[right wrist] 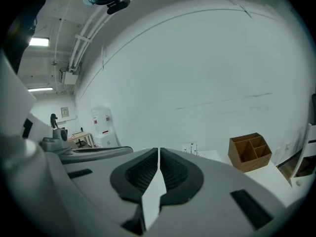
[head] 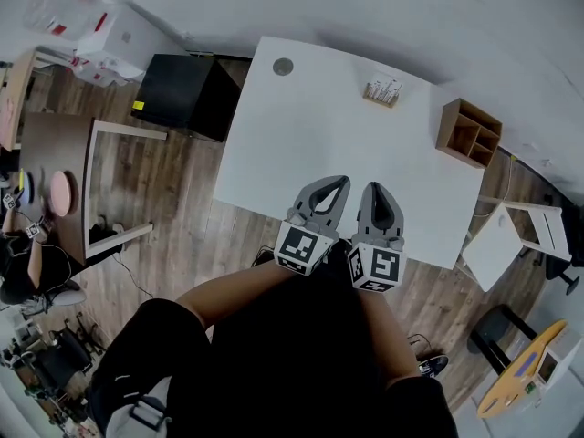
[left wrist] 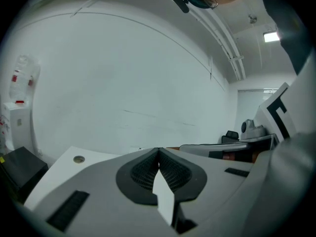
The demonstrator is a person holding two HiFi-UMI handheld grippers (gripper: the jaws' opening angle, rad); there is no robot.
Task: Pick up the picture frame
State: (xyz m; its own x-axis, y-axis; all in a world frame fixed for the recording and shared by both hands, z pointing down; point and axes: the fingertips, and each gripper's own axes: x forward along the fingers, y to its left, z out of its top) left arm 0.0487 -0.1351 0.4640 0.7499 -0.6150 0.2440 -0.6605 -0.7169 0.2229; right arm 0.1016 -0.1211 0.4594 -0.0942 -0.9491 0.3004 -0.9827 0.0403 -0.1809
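Approach stage, I judge: left gripper (head: pixel 340 183) and right gripper (head: pixel 376 189), both closed empty, must open for the small pale picture frame (head: pixel 383 91) at the far edge of the white rectangular table (head: pixel 301 126).

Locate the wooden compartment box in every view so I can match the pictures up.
Head view: the wooden compartment box sits upper right, near the far right edge of the white table.
Left gripper view: not in it.
Right gripper view: right of centre, at mid-height.
Shared landmark: the white table, lower left in the left gripper view, lower right in the right gripper view.
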